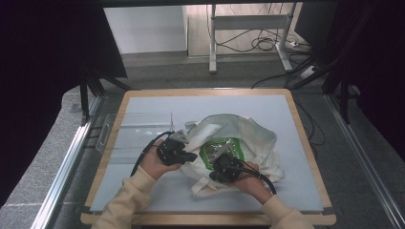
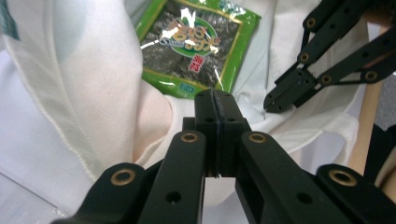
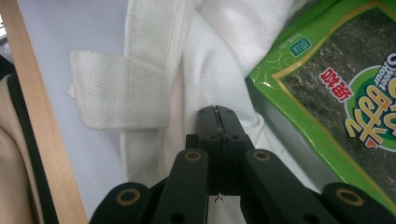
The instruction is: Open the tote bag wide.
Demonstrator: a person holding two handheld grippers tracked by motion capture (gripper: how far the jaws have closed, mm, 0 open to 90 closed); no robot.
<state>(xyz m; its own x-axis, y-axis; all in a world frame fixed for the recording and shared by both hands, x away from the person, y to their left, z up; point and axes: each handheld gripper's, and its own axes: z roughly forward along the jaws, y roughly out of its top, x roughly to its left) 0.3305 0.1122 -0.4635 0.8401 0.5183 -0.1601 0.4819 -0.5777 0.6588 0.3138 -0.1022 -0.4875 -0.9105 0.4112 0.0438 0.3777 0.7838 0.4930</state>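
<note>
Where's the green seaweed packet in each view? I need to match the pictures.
High view: seaweed packet at centre, inside the open white bag.
Left gripper view: top centre, above the shut tool.
Right gripper view: right edge.
Shared landmark: the white bag's cloth around it.

Left gripper (image 1: 190,156) and right gripper (image 1: 220,160) (jaws closed) sit close together.
</note>
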